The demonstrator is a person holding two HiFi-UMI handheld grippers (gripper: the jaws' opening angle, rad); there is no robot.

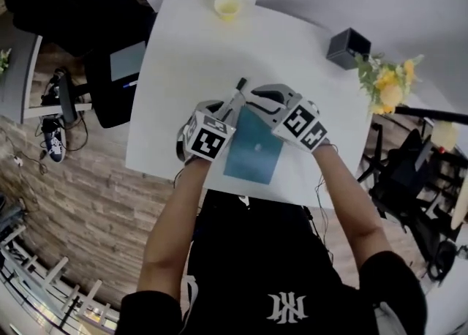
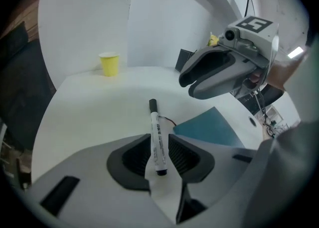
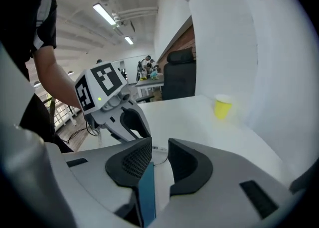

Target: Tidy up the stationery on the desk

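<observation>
The left gripper (image 2: 158, 140) points steeply down at the white desk (image 1: 190, 55), its jaws standing apart with a black-capped white marker (image 2: 156, 135) lying lengthwise in the gap; a thin sliver of space shows on each side, so the pads do not seem to press on it, and the capped end reaches out past the jaw tips. The right gripper (image 3: 160, 150) hangs just to the right of the left one, clear of the desk, its jaws parted and empty. A teal notebook (image 1: 252, 149) lies flat below it, showing as a blue strip through the gap between its jaws, and sits just right of the left gripper. A yellow paper cup (image 2: 109, 64) stands well ahead of both grippers near the desk's far edge, and a black pen box (image 1: 347, 47) stands well beyond the right gripper, beside some yellow flowers (image 1: 387, 85)
</observation>
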